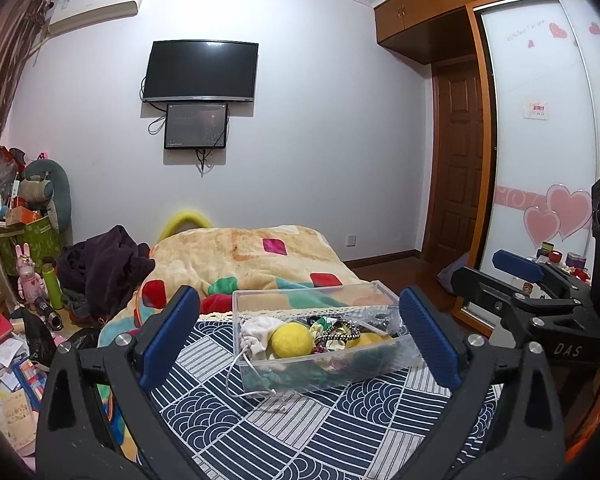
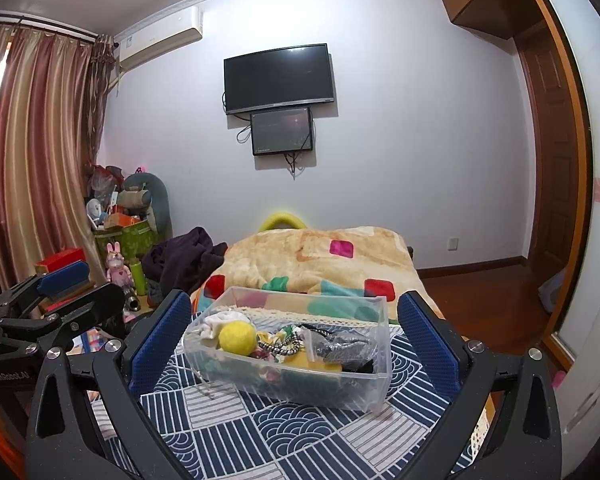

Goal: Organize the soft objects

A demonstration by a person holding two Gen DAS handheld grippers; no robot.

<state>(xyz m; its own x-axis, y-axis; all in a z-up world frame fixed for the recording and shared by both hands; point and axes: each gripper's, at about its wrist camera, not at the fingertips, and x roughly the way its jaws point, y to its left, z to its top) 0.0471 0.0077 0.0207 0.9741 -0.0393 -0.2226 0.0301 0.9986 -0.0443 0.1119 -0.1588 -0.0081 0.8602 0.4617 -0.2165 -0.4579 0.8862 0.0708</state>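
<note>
Fingers on both grippers stand wide and hold nothing: the left gripper (image 1: pixel 300 336) and the right gripper (image 2: pixel 294 340) each frame the clear plastic rectangular bin (image 2: pixel 374 364), without touching it. It sits near, on the navy-and-white patterned cloth (image 1: pixel 340 432). Inside lie a yellow felt ball (image 1: pixel 292 341), a white drawstring pouch (image 1: pixel 258 330) and tangled braided hair ties (image 2: pixel 282 346). All look light and squashy; the ball should pinch across its middle, the pouch by its bunched neck. The bin's thin walls may flex or slide.
</note>
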